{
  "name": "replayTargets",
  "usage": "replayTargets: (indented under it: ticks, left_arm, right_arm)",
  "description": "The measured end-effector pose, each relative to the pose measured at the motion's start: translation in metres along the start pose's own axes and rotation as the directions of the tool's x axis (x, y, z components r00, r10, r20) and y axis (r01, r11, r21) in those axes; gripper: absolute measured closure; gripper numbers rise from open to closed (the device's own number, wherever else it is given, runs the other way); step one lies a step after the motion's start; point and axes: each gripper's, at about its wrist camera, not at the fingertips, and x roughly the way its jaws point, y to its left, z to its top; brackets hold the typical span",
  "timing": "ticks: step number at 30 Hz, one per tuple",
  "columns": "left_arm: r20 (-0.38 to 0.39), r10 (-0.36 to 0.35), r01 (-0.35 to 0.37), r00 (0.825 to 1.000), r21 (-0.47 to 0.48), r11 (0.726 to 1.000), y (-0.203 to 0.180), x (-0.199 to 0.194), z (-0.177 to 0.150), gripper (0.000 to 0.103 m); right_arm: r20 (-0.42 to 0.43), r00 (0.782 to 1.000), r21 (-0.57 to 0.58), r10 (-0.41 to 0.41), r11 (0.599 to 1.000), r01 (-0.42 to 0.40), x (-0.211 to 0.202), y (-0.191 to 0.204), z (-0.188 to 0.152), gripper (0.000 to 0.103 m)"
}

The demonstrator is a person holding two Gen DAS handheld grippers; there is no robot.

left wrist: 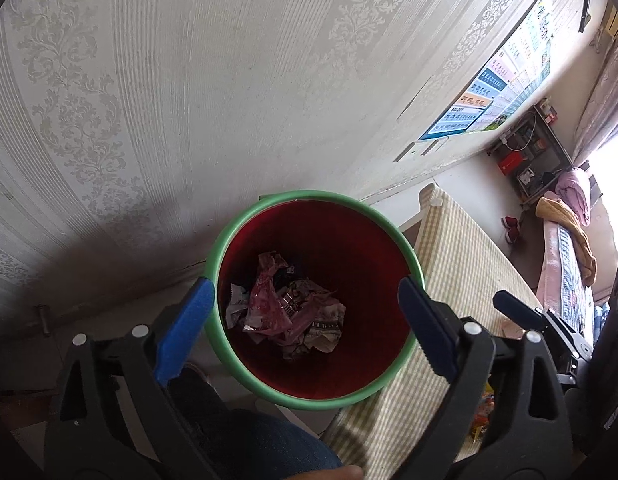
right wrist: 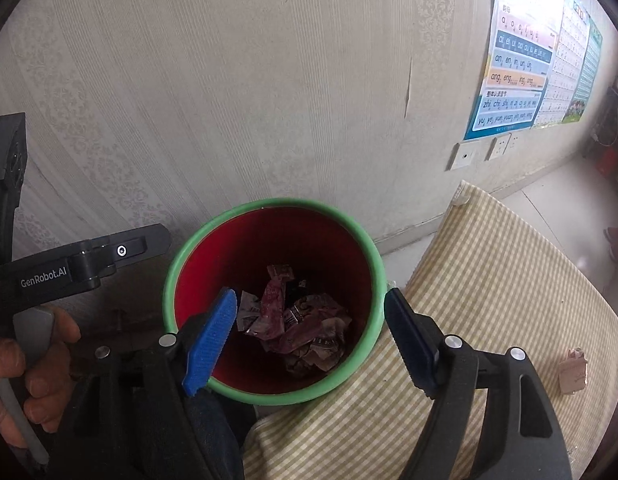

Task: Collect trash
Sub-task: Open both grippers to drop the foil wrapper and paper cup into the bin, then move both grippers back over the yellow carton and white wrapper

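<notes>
I have both claws spread wide and empty over the red bin (left wrist: 309,248): left claw (left wrist: 305,312), right claw (right wrist: 309,328). Crumpled wrappers (left wrist: 289,308) lie at its bottom. One scrap (right wrist: 573,370) sits apart on the checked desk (right wrist: 489,280).

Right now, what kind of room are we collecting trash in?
Most likely a lived-in home bedroom or family room: a children's pinyin chart hangs on patterned wallpaper, bedding is piled in the background, and a checked cloth covers the surface beside the red bin.
</notes>
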Motion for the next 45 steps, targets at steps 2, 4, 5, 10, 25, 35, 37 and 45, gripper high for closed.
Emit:
replayTargets:
  ticks: [2,4,5,10,25,35,37,45]
  left_arm:
    - [0.006,-0.002,0.002,1.000,0.008,1.000,-0.007,-0.005,-0.001,0.010]
    - [0.012,-0.003,0.003,1.000,0.018,1.000,-0.013,-0.010,-0.002,0.008]
    - [0.017,-0.005,0.004,1.000,0.024,1.000,-0.016,-0.014,-0.003,0.007]
    - [0.029,-0.014,0.013,0.999,0.057,0.998,-0.036,-0.029,-0.013,0.006]
    - [-0.015,-0.109,0.110,0.994,0.216,0.970,-0.137,-0.038,-0.063,0.006]
    - [-0.064,-0.147,0.159,0.987,0.307,0.938,-0.197,-0.032,-0.097,0.006]
    - [-0.076,-0.153,0.169,0.985,0.323,0.931,-0.210,-0.029,-0.105,0.006]
    - [-0.130,-0.160,0.199,0.979,0.393,0.898,-0.254,-0.015,-0.134,0.006]
  right_arm:
    - [0.009,1.000,0.009,-0.007,1.000,0.007,-0.008,-0.004,-0.003,0.028]
    - [0.017,1.000,0.019,-0.018,1.000,0.017,-0.016,-0.008,-0.007,0.028]
    - [0.021,1.000,0.027,-0.022,0.999,0.021,-0.020,-0.011,-0.010,0.028]
    - [0.043,0.998,0.056,-0.047,0.997,0.044,-0.044,-0.026,-0.025,0.028]
    - [0.078,0.984,0.209,-0.162,0.968,0.143,-0.125,-0.097,-0.102,0.028]
    - [0.057,0.973,0.306,-0.225,0.931,0.197,-0.159,-0.147,-0.157,0.028]
    - [0.052,0.970,0.325,-0.237,0.923,0.208,-0.165,-0.156,-0.168,0.028]
    - [0.028,0.959,0.401,-0.281,0.882,0.247,-0.186,-0.197,-0.207,0.028]
